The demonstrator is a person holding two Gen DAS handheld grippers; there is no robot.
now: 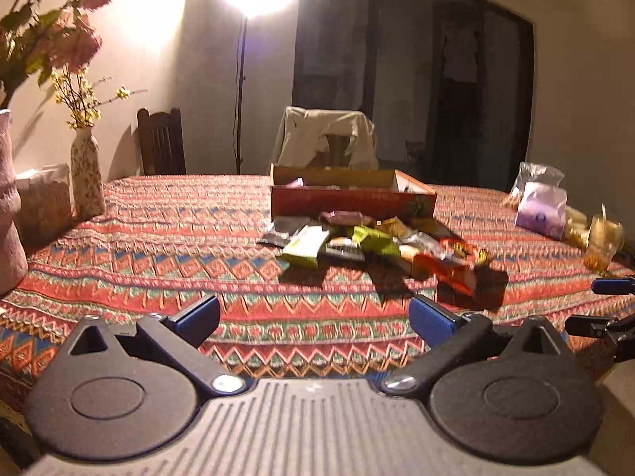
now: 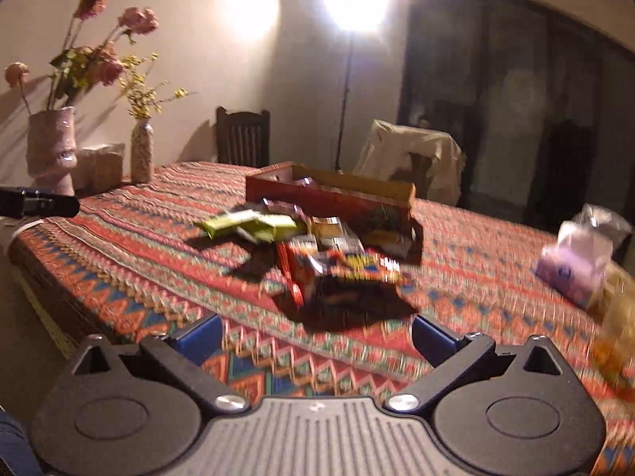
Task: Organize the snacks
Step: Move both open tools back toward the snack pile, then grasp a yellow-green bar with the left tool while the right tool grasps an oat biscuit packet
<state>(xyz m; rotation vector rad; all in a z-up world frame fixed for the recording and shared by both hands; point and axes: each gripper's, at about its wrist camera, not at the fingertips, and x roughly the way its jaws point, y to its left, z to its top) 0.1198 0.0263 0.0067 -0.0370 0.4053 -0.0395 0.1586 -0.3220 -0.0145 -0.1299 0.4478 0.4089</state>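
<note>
Here, left tongs (image 1: 313,313) and right tongs (image 2: 315,335) both gape wide, empty, above the worktop (image 1: 158,238) edge. Snack pile (image 1: 377,244) lies ahead, touching the red box (image 1: 353,198) beyond. Packets look light, crinkly, slippery; pinch across a flat wrapper's short side, prob. the green bar (image 2: 254,224), long axis running left-right.
</note>
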